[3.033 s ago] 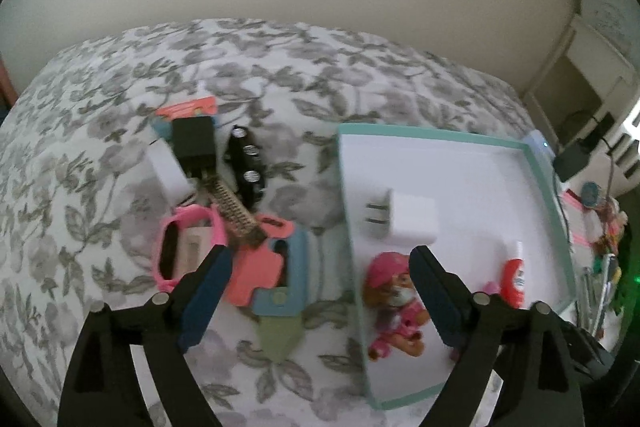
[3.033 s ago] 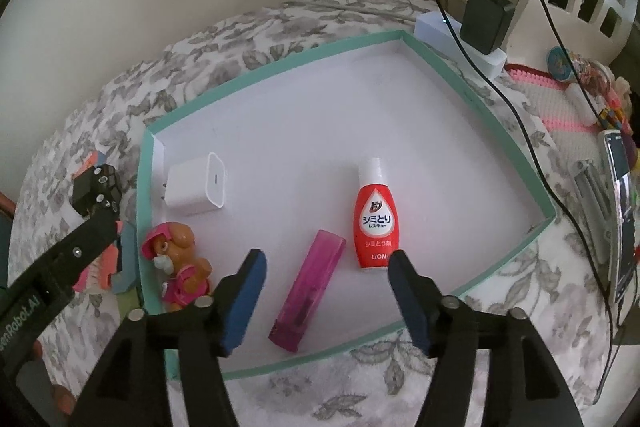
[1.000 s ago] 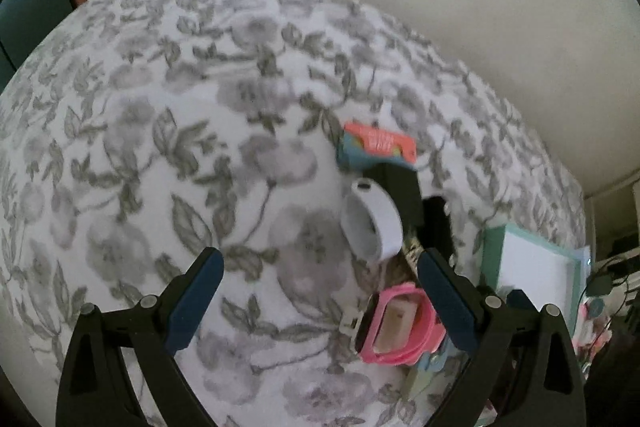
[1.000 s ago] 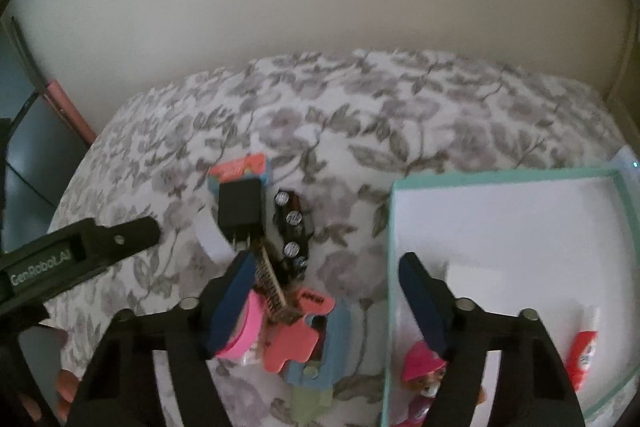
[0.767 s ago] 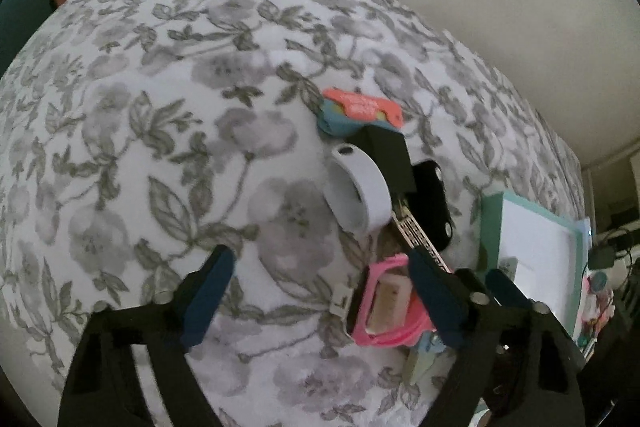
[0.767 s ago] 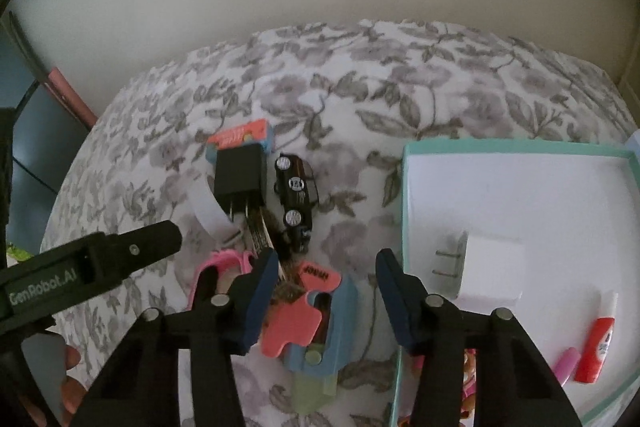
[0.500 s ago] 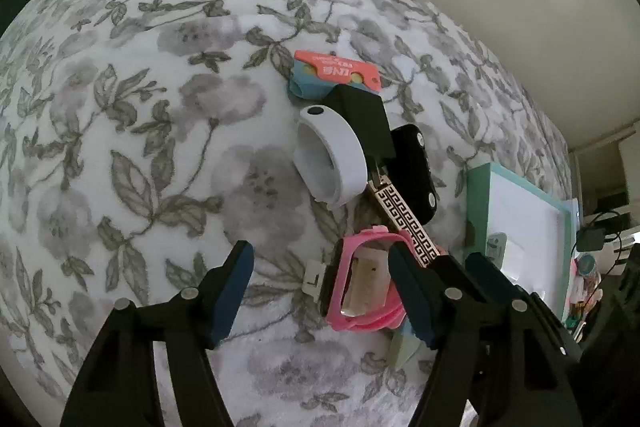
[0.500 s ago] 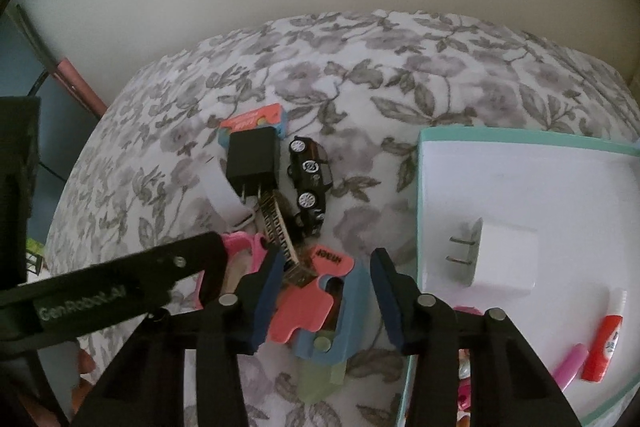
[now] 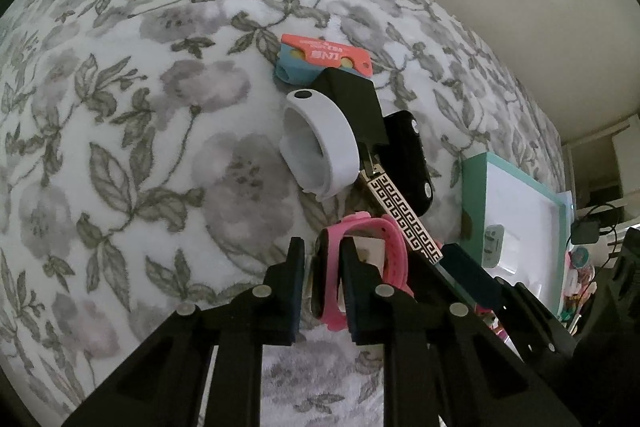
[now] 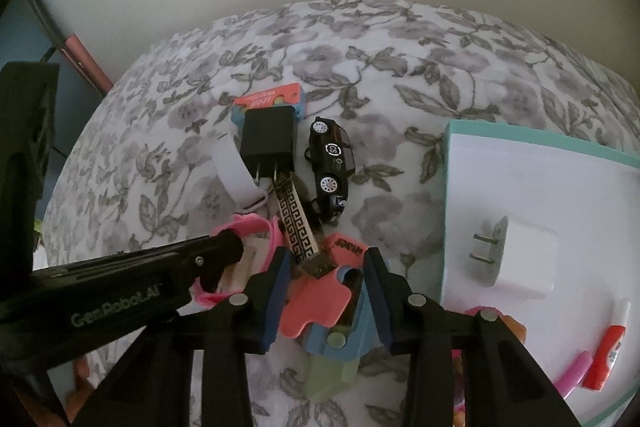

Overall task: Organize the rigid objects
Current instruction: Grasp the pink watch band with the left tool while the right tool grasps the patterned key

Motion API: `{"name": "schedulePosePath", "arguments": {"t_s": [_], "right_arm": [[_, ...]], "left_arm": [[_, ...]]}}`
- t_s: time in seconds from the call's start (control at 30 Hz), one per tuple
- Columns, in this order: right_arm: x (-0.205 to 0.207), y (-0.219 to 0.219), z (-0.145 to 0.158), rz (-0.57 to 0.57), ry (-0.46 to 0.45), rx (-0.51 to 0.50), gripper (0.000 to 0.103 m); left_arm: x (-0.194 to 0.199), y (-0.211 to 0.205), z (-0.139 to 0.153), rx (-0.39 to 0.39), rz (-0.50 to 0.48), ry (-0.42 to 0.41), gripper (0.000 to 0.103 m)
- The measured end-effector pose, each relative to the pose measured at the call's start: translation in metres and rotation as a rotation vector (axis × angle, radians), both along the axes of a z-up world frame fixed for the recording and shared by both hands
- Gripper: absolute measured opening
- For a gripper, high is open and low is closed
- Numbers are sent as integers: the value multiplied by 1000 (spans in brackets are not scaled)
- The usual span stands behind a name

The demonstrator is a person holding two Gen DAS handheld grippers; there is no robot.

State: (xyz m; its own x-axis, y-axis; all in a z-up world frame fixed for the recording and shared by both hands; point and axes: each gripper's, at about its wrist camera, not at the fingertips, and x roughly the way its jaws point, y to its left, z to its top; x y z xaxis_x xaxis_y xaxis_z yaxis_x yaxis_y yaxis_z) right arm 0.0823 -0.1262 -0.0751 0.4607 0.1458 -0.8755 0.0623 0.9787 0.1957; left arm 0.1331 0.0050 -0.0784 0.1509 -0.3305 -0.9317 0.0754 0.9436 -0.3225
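My left gripper (image 9: 322, 281) clamps the upright pink band (image 9: 362, 267); my right gripper (image 10: 326, 293) is closing around the card stack (image 10: 320, 303), long axis toward me.

Toy car (image 10: 331, 169) right of charger (image 10: 269, 139)

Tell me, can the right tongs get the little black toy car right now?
Probably not right away. The right tongs are closing around the pink-and-blue tag stack, and the black toy car lies further ahead, uncovered on top but beside the patterned strip.
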Motion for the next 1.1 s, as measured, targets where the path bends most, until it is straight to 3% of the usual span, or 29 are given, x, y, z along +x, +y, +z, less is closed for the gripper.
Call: {"name": "schedulePosePath", "arguments": {"t_s": [0.23,0.3,0.6,1.1], "right_arm": [[5,8,-2,25,-21,-49,38],[6,10,-2,32,-29,-50,29],[3,10,6,53,-58,-18,19],[-5,-4,31,19,-110,41,17]], "left_arm": [[1,5,-2,-20,16,11,18],[1,5,-2,-20,15,10,18],[4,5,-2,-43,36,13,17],[7,2,23,-59,24,-61,16]]}}
